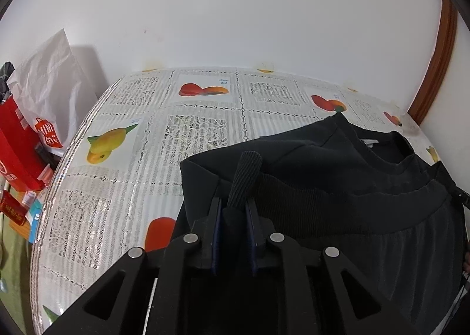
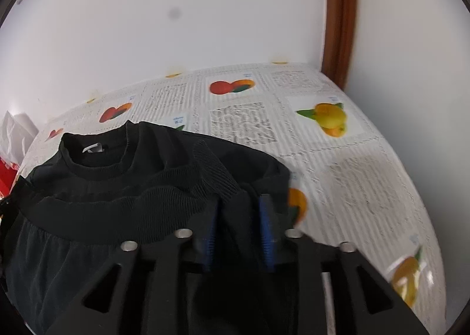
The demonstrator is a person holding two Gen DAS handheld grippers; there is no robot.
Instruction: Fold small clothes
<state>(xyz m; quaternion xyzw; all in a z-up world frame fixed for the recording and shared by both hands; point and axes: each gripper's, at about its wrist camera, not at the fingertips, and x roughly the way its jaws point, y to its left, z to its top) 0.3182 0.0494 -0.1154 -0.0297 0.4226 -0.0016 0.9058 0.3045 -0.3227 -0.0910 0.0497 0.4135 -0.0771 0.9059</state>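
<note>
One desk [image 1: 123,141] filled the middle of both views, covered by a single lace-patterned cloth printed with fruit pictures; six of these showed at least in part in the left wrist view, seven or so in the right. A white wall stood behind it, with one brown wooden door frame [image 2: 337,17] at the upper right of both frames.

One black sweatshirt [image 1: 337,188] lay on the desk, at the lower right of the left wrist view and the lower left of the right wrist view. Its round neckline [image 2: 97,152] with one white label faced the wall, and its ribbed hem band was folded up across the body just below that collar. Two ribbed cuffs showed, one in each view.

At the left edge of the left wrist view, beside the desk, stood one white paper bag [image 1: 50,85] with an orange logo and one red box [image 1: 17,147], with smaller packets below them too jumbled to count.

The left tool [image 1: 233,205] sat low in the centre, its two blue-padded fingers nearly pressed together and pinching one ribbed cuff [image 1: 245,176], which stood up between them. The right tool [image 2: 239,211], blurred, had its two fingers spread apart, with black sleeve fabric lying between them; I could not tell whether the pads pressed on it.
</note>
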